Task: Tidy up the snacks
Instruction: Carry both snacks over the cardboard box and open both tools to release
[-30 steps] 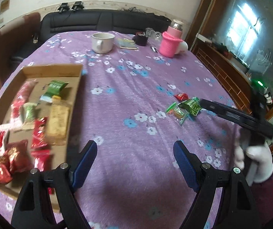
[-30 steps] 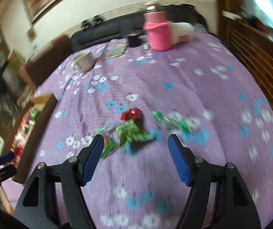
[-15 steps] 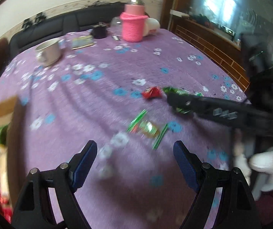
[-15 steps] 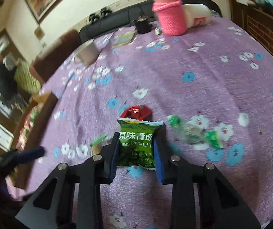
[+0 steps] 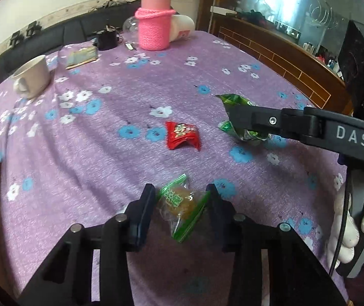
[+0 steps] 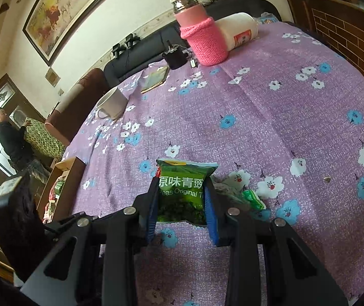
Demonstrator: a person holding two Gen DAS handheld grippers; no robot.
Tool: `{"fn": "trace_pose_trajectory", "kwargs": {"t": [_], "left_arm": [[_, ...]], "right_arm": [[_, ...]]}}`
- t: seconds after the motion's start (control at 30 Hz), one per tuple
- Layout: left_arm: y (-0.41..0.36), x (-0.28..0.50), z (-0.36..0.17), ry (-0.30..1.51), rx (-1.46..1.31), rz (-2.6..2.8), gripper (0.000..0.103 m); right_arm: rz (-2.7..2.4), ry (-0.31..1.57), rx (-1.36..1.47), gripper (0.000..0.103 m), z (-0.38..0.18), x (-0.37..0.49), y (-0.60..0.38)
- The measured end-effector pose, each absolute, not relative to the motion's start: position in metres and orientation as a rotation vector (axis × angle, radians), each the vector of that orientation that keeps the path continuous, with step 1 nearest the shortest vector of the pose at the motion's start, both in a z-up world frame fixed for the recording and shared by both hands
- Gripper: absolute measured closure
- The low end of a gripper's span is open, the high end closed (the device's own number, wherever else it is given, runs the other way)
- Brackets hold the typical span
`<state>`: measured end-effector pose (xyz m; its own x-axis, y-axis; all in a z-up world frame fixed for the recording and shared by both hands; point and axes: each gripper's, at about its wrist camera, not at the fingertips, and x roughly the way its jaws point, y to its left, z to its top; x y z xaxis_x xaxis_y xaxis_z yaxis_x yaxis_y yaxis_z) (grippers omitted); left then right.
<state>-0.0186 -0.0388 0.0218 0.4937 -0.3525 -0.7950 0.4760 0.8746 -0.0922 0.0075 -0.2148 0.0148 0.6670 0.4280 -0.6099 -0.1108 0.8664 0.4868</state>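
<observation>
My right gripper (image 6: 180, 201) is shut on a green pea packet (image 6: 182, 191) and holds it above the purple flowered tablecloth; the same packet (image 5: 235, 107) shows in the left wrist view, pinched in the right gripper's black arm. My left gripper (image 5: 180, 199) has closed around a clear green-edged candy packet (image 5: 182, 204) lying on the cloth. A red snack packet (image 5: 183, 135) lies just beyond it. A small green wrapper (image 6: 252, 199) lies right of the pea packet. The cardboard snack box (image 6: 62, 178) stands at the left table edge.
A white mug (image 5: 33, 76), a pink-sleeved jar (image 5: 155, 25), a white bottle on its side (image 6: 238, 30), a small black cup (image 5: 106, 39) and a booklet (image 5: 81, 57) stand at the table's far end. A person carrying a box (image 6: 13, 140) stands at the far left.
The left gripper came down onto the candy packet and its jaws closed around it. The right gripper lifted the pea packet off the cloth.
</observation>
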Motion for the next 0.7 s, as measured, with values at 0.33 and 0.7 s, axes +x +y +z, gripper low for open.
{"fn": "trace_pose_trajectory", "kwargs": {"t": [0.33,0.7], "left_arm": [[0.057,-0.067,0.076,0.807,-0.047,-0.419,0.069],[0.219,-0.092,0.091,0.746,-0.218,-0.139,0.069]], "right_arm": [[0.365,0.721,0.385,0.069,0.022,-0.001,-0.2],[0.624,0.741,0.255,0.069,0.065,-0.028,-0.07]]}}
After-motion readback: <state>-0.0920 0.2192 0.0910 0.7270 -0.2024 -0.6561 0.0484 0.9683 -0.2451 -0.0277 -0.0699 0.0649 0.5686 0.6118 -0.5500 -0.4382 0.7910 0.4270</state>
